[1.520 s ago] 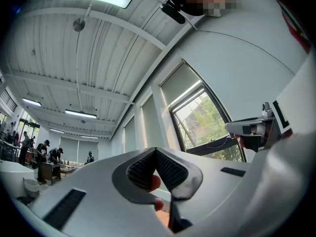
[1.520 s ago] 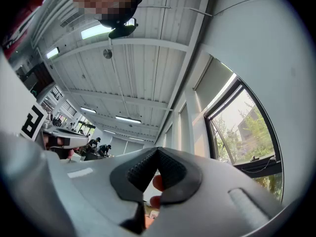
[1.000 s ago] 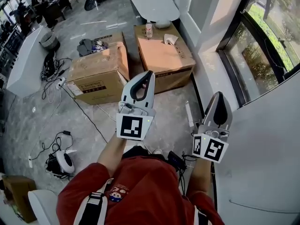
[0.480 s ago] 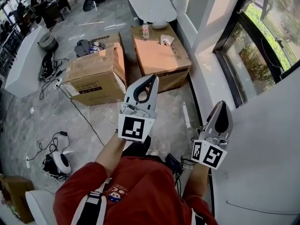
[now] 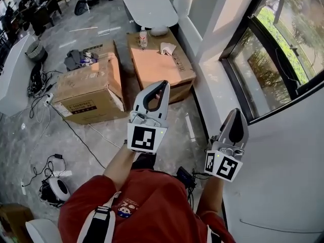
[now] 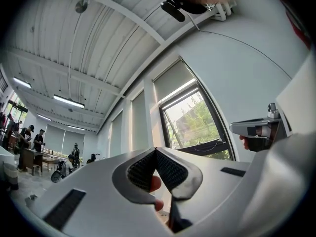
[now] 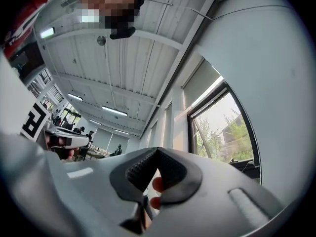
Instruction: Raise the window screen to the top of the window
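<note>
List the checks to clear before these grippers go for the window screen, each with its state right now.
1. Left gripper empty: ok, jaws together with nothing between them.
2. Right gripper empty: ok, jaws together with nothing between them.
3. Jaws open for a grasp: not ok, both are shut.
4. Window screen in sight: ok, it covers the upper part of the window in the left gripper view.
5. Grippers at the screen: not ok, both are short of the window and touch nothing.
6. Place to grip the screen found: cannot tell, too small to make out.
</note>
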